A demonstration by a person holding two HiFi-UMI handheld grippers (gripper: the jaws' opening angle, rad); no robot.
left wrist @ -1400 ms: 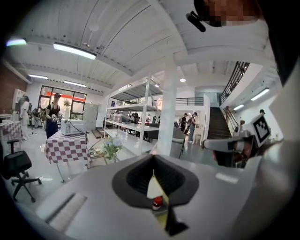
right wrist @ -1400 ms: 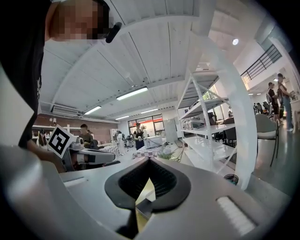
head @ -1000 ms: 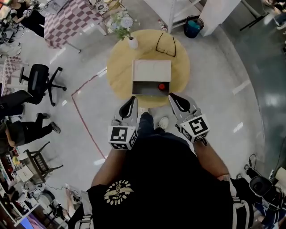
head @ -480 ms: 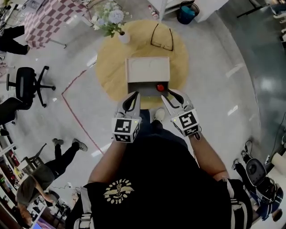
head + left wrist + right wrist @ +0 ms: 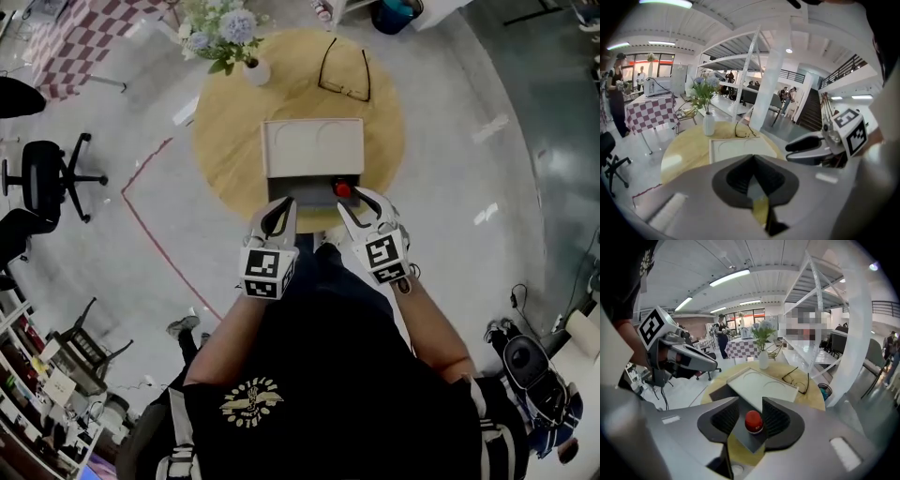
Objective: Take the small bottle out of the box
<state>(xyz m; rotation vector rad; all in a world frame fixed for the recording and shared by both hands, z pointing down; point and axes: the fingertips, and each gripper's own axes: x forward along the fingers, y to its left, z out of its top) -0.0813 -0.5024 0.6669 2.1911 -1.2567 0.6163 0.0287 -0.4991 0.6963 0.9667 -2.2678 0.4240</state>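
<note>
An open box (image 5: 312, 147) with a pale lid and a dark inside sits on the round wooden table (image 5: 225, 131). The small bottle (image 5: 342, 189), with its red cap (image 5: 753, 420), stands in the box's near right corner. My right gripper (image 5: 360, 199) hovers just at that corner. Its jaws have just been opening and stand apart (image 5: 751, 401), with the cap showing in the gap beyond them, untouched. My left gripper (image 5: 284, 202) is at the box's near left edge, its tips together (image 5: 752, 158) and holding nothing.
A white vase of flowers (image 5: 251, 70) and a pair of glasses (image 5: 342, 75) lie on the far side of the table. An office chair (image 5: 47, 173) stands on the floor to the left. A red line (image 5: 150, 225) marks the floor.
Both grippers have come down and forward to the box's near edge. The right jaws have gone from shut to apart. The left jaws look unchanged.
</note>
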